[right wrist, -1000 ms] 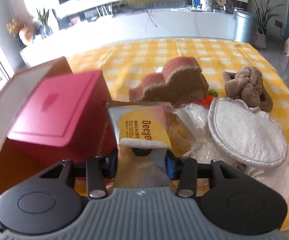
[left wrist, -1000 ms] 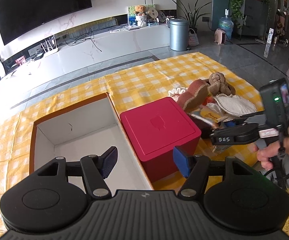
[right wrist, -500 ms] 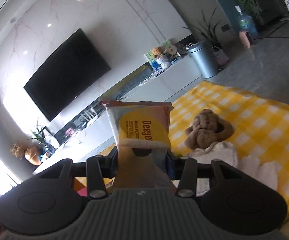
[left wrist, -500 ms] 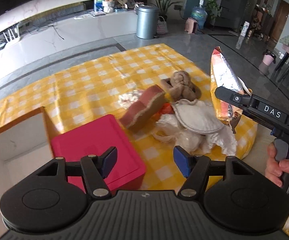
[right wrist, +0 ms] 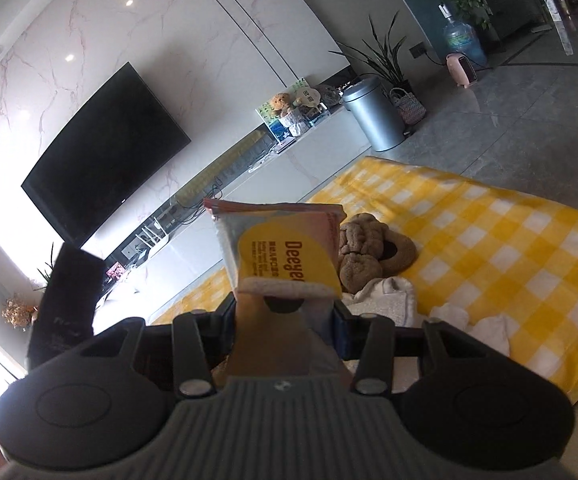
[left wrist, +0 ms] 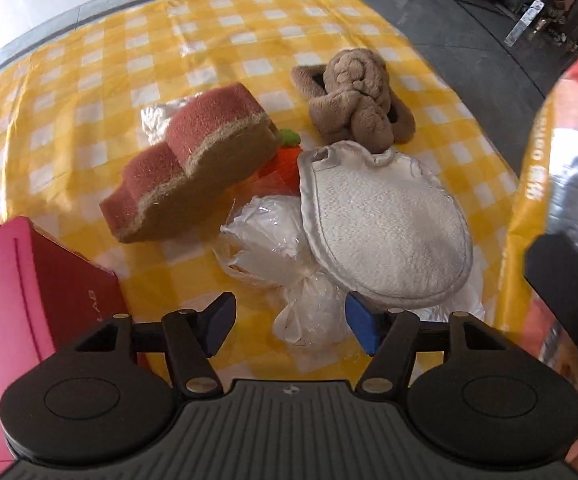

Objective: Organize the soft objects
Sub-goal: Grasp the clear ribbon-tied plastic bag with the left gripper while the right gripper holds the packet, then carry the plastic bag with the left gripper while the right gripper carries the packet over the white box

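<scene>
My left gripper (left wrist: 289,322) is open and empty, low over a crumpled clear plastic bag (left wrist: 277,240) in a pile on the yellow checked cloth (left wrist: 217,40). The pile holds a pink and brown sponge (left wrist: 197,172), a white terry pad (left wrist: 385,236), a brown plush toy (left wrist: 357,98) and an orange soft piece (left wrist: 283,166). My right gripper (right wrist: 285,320) is shut on a snack packet (right wrist: 285,248) and holds it raised, tilted upward. The packet also shows at the right edge of the left wrist view (left wrist: 561,184).
A red box (left wrist: 21,308) stands at the left, close to my left gripper. The brown plush toy (right wrist: 369,252) and white cloths (right wrist: 393,296) lie below my right gripper. A TV (right wrist: 105,152), a cabinet and a grey bin (right wrist: 373,120) stand beyond the table.
My left gripper moved right and down from the cardboard box and red box toward the pile. My right gripper lifted the snack packet off the pile and tilted upward.
</scene>
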`<state>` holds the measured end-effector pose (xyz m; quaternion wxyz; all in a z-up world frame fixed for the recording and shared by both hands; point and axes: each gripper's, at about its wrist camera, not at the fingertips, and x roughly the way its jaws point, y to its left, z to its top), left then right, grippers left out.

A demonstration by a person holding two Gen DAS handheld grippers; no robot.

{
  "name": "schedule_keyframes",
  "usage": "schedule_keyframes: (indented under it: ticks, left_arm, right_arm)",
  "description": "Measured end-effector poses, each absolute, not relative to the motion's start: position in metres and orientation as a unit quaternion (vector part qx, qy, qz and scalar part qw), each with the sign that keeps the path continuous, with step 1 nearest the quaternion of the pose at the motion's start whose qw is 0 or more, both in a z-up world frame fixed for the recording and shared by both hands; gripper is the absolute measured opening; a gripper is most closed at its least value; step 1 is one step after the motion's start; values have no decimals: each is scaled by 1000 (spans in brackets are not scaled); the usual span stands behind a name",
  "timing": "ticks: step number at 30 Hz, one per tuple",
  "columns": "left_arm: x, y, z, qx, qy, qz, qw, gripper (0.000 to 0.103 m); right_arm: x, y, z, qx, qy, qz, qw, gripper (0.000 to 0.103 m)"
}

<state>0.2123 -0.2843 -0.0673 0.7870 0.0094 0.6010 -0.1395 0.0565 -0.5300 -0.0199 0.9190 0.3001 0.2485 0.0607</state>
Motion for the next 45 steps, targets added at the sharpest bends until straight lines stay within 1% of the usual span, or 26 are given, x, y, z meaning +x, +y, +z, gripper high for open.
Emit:
schedule_keyframes:
  ticks: [2,4,5,9,13,14,15,16,18,20,21,25,34,37,42,45]
  left_arm:
    - [220,-287,-77,8,614,-130,778,74]
    - [225,-288,-83,-4,624,-123,771,77]
    - [228,-287,-85,-17,629,-121,768,79]
    - [239,-284,-94,-74,646,-118,751,81]
    - [249,-277,-113,-137,672,-110,720,84]
    - [251,-274,-118,-152,677,-112,711,83]
    - [250,-272,-120,-158,680,-124,705,69]
    - [250,-272,-119,-143,680,-133,707,64]
    - [246,-272,-112,-121,674,-134,716,53]
    - [241,-269,-103,-116,673,-142,716,49]
    - [238,-268,-97,-105,669,-147,721,48]
    - [213,-267,-69,-6,637,-142,758,48]
    - [165,-251,-6,95,573,-146,800,48]
    - [156,-236,14,91,559,-137,813,48]
    - [141,-203,45,39,533,-152,831,48]
    - [127,-182,53,4,525,-178,832,48]
  right_arm:
    - [56,-532,-24,307,247,65,917,46]
    - [56,-534,-25,310,247,62,916,46]
    - [56,-535,-25,308,247,61,917,46]
    - [57,-536,-27,309,253,64,915,46]
    - [59,-534,-28,302,261,63,915,46]
    - [59,-534,-27,303,261,64,914,46]
    - [59,-534,-27,302,261,65,914,46]
    - [59,-534,-28,302,262,65,914,46]
    - [60,-533,-29,299,265,63,914,46]
    - [61,-533,-30,295,269,61,915,46]
    - [61,-532,-30,293,271,61,915,46]
    - [62,-529,-29,287,273,62,916,46]
    - [64,-519,-27,262,282,63,921,46]
    - [65,-515,-24,254,281,63,923,46]
    - [65,-504,-19,237,276,82,928,46]
    - [64,-503,-20,254,270,121,921,46]
